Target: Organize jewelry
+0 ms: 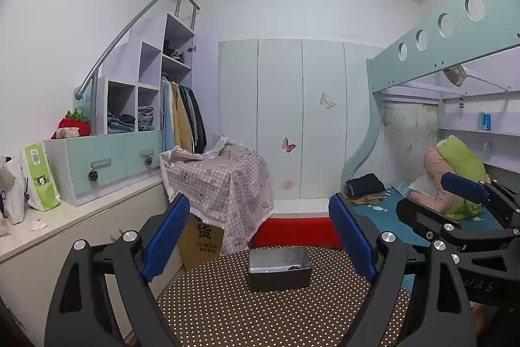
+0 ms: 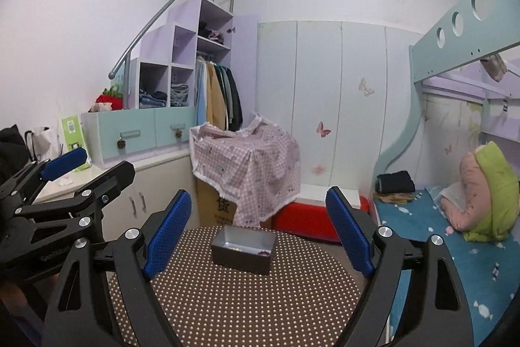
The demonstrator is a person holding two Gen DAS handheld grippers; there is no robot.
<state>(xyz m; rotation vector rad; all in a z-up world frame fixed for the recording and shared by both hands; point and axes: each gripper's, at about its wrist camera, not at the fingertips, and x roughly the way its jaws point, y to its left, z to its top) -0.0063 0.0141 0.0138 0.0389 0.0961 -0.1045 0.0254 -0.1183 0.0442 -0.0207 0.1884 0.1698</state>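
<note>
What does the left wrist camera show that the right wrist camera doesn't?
Only the left wrist view shows the blue item on the shelf under the bunk. Only the right wrist view shows pale pieces in the tray and the cabinet handles. Both show the metal tray on the dotted table, dark beads inside, and both grippers open and empty: left gripper, right gripper.
</note>
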